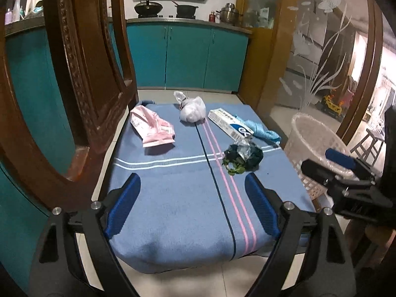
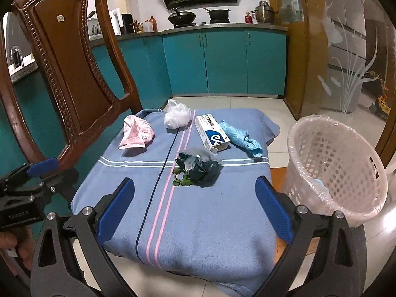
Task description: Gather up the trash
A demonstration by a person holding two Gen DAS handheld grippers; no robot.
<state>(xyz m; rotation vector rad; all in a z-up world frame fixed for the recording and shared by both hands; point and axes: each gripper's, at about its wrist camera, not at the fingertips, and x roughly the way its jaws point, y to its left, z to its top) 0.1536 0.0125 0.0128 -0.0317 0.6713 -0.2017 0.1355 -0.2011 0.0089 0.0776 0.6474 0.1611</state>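
Note:
On a blue striped cloth [image 1: 173,198] [image 2: 198,210] lie several pieces of trash: a pink packet [image 1: 153,130] [image 2: 136,133], a white plastic bag [image 1: 193,110] [image 2: 177,116], a white and blue carton [image 1: 230,123] [image 2: 211,132], a crumpled light-blue cloth [image 1: 262,130] [image 2: 242,138] and a dark bag with green leaves [image 1: 243,157] [image 2: 198,167]. My left gripper [image 1: 193,205] is open over the cloth's near part, nothing between its fingers. My right gripper [image 2: 195,210] is open too and holds nothing, the dark bag just ahead of it. A lined white basket [image 1: 319,146] [image 2: 339,165] stands at the right.
A carved wooden chair back [image 1: 81,79] [image 2: 71,74] rises at the cloth's left edge. Teal kitchen cabinets [image 1: 188,54] [image 2: 222,61] stand beyond a strip of tiled floor. A frosted glass door [image 1: 321,49] [image 2: 351,49] is on the right. A hand [image 2: 14,247] holds the left gripper's handle.

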